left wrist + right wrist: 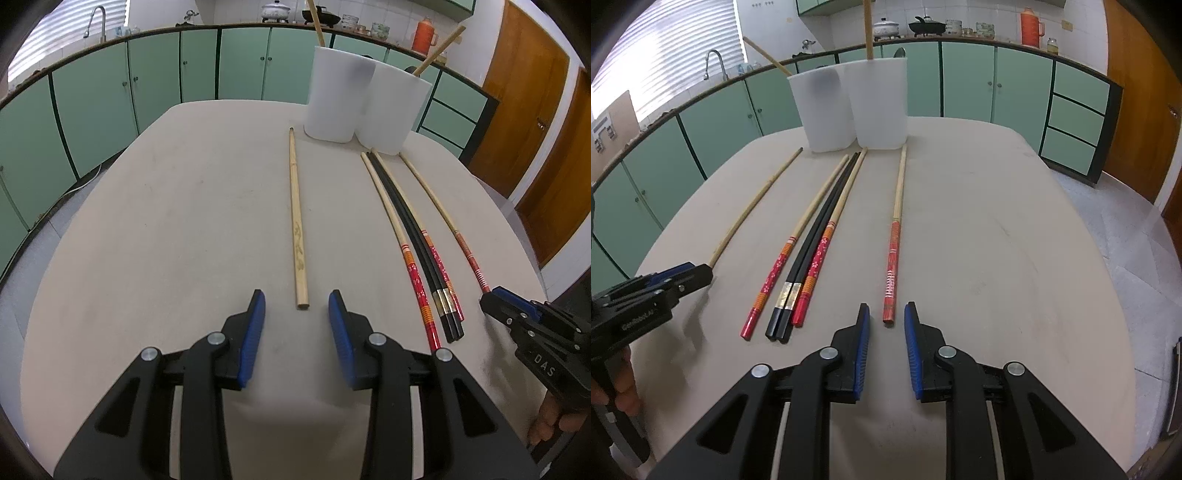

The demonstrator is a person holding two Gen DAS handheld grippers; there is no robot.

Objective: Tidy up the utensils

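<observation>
**Chopsticks laid out before two white cups; both grippers spread**

The plain wooden chopstick [297, 225] lies lengthwise on the beige table [166, 221], its near end just ahead of your left gripper [297, 306], whose blue pads [255, 332] stand apart with nothing between them. The red-patterned chopstick [892, 254] lies alone to the right, its near end just in front of your right gripper [886, 314], likewise spread and empty. Between these two sits a cluster: a black pair [809, 258] flanked on each side by a red-handled floral chopstick [775, 273]. All tips point toward two white cups [849, 107] standing side by side at the far edge, each holding one wooden stick [867, 29]. Both grippers hover low, aimed forward. Green cabinets [110, 96] curve behind.
</observation>
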